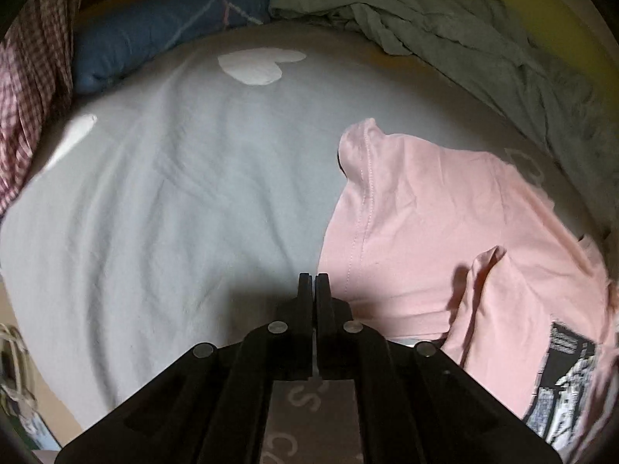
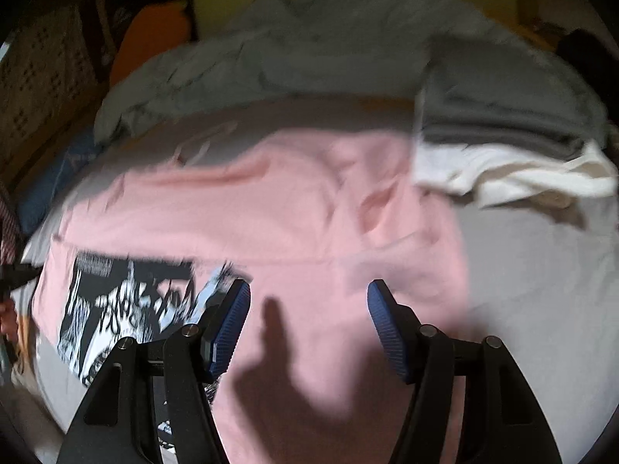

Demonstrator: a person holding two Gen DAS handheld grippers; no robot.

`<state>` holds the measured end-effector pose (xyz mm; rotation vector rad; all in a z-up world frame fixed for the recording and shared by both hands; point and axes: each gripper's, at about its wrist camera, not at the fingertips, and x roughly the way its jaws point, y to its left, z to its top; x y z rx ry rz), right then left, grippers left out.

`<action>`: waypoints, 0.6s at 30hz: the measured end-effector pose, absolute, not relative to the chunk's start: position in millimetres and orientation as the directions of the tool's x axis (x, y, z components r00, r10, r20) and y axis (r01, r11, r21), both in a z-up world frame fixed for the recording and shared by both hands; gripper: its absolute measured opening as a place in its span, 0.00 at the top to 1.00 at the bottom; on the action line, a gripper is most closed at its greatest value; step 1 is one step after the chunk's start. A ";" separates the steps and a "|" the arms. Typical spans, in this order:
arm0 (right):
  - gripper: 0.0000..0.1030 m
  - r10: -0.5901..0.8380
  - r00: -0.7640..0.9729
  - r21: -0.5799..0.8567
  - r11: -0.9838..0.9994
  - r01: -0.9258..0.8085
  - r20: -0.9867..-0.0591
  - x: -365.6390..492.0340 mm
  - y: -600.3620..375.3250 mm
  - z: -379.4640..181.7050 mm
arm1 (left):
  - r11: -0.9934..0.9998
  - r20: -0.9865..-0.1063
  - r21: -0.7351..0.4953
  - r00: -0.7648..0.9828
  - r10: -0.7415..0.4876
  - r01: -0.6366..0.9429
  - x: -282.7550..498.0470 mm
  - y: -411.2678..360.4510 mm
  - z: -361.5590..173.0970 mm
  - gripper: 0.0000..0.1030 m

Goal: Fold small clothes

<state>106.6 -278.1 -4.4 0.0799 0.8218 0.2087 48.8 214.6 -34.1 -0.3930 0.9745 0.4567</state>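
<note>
A pink T-shirt (image 2: 309, 208) lies spread on the pale grey bedsheet (image 1: 162, 201), its black-and-white print toward one end. The left gripper (image 1: 313, 282) hangs over bare sheet just beside the shirt's edge, jaws pressed together on nothing. The right gripper (image 2: 308, 297) hovers above the shirt, jaws wide apart and empty.

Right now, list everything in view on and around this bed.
pink shirt: one, pink with black-and-white print, spread on the sheet
bed sheet: one, pale grey with white hearts
blanket: one, grey-green, bunched at the far edge
folded clothes: grey on white, beside the shirt
pillow: one, blue
checked cloth: red and white, hanging beside the bed
left claw: black, shut, empty
right claw: blue pads, open above the shirt
</note>
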 end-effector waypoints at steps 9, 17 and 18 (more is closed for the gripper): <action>0.37 0.127 0.782 0.353 0.927 0.124 -0.610 100.2 -395.1 41.2 | 0.885 -0.638 0.029 0.674 0.374 -0.464 47.8 151.9 22.2 0.68; 0.57 0.323 0.665 0.532 0.836 0.133 -0.673 123.8 -425.4 -0.3 | 0.995 -0.634 0.032 0.768 0.092 -0.093 59.7 47.4 14.4 0.60; 0.59 0.338 0.647 0.532 0.838 0.123 -0.683 128.6 -420.2 -7.1 | 0.998 -0.649 0.026 0.758 0.064 -0.062 62.1 40.4 7.9 0.60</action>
